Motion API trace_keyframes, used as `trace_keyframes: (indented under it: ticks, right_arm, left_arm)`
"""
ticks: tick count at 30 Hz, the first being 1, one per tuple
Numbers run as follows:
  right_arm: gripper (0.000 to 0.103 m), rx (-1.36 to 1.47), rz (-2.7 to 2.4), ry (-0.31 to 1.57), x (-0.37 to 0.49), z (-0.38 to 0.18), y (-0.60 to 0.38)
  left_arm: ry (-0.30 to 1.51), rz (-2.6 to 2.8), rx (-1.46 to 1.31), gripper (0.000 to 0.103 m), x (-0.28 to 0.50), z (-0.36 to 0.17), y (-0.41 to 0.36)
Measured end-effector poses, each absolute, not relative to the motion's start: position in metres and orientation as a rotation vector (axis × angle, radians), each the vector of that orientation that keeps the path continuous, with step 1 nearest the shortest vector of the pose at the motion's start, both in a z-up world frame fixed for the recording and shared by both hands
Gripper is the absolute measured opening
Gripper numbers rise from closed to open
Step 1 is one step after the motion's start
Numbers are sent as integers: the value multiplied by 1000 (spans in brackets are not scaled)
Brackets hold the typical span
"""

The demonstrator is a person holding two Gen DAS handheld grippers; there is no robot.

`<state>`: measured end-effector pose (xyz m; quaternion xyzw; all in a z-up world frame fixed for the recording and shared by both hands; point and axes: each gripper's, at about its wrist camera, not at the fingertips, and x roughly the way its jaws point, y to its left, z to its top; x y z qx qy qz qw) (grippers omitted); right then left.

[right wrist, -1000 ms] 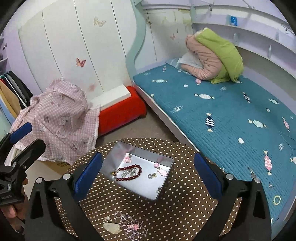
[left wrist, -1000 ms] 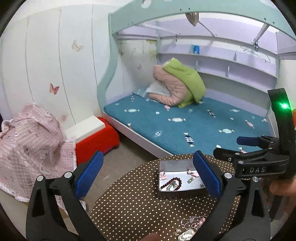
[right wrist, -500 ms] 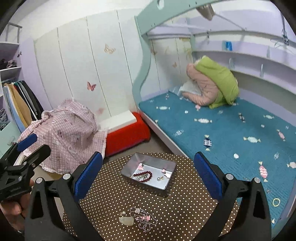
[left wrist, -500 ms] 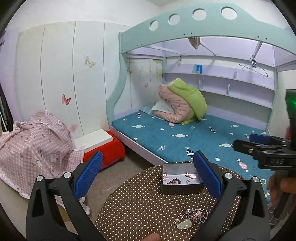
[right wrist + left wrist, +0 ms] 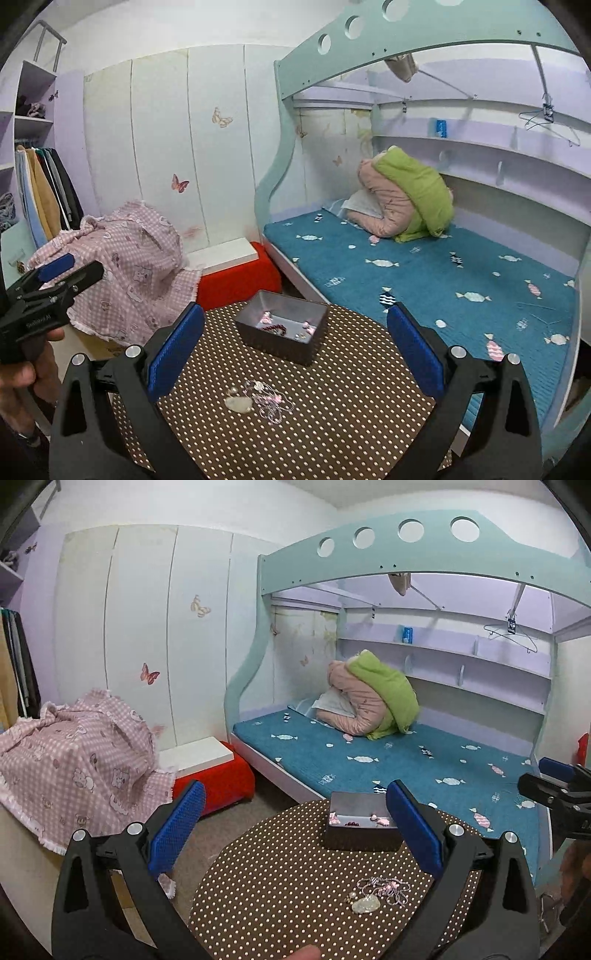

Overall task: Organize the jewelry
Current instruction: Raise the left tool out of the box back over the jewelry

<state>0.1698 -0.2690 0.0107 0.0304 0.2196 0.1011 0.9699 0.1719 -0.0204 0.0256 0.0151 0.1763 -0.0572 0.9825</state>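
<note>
A small metal tin (image 5: 360, 825) (image 5: 282, 332) stands at the far side of a round brown polka-dot table (image 5: 280, 886) (image 5: 351, 387). It holds a dark red bead bracelet (image 5: 275, 328) and small pink pieces. A pale stone pendant with a tangled silver and pink chain (image 5: 378, 895) (image 5: 258, 400) lies loose on the table, nearer me than the tin. My left gripper (image 5: 295, 834) is open and empty, held above the table's near side. My right gripper (image 5: 295, 350) is open and empty, also above the near side.
A bunk bed with a blue candy-print mattress (image 5: 388, 757) stands behind the table. A red stool with a white top (image 5: 210, 771) and a pink checked cloth over furniture (image 5: 74, 753) are at the left. Hanging clothes (image 5: 44, 184) are at the far left.
Both grippers have pulled back and up from the table. The tin and the loose chain now look smaller and farther off. Both stayed open.
</note>
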Motion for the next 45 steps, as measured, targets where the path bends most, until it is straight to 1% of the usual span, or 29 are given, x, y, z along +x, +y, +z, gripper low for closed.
trace_keyframes:
  ticks: [6,10,16,33,34,36,38,40,42,44,45]
  right_arm:
    - [95,47,180,445,156,-3,-268]
    - [95,41,185,470,157,-19,-265]
    - [95,9,204,547,166,-50,-250]
    - [95,-74,233,802,218,-150,-221]
    - [94,-75,235,815,221,-154,-220]
    - [87,-79,240,841,228,-162,-218]
    - [76,-84,248,866,236,-169,-215]
    - [70,-91,252,882,242,-175,-211]
    - [66,-88,266,897,248,-179,-209]
    - [59,-89,278,907,251,-182,-206]
    - [57,-95,285,908,253,-183,-204]
  left_arm:
    - [361,-95,32,98,158,8,-16]
    - [399,-93,13,98,157,-13,-15]
    - [465,-93,2,98,161,-47,-14]
    - [578,-86,13,98,177,-121,-21]
    - [585,-88,14,98,178,-124,-22]
    - [599,-93,14,98,180,-131,-22]
    - [606,-96,17,98,181,-134,-24]
    - [613,-98,20,98,182,-139,-24]
    - [621,-101,18,98,183,-141,-25]
    - [627,-103,17,98,183,-144,-28]
    - [631,-104,17,98,183,-146,-28]
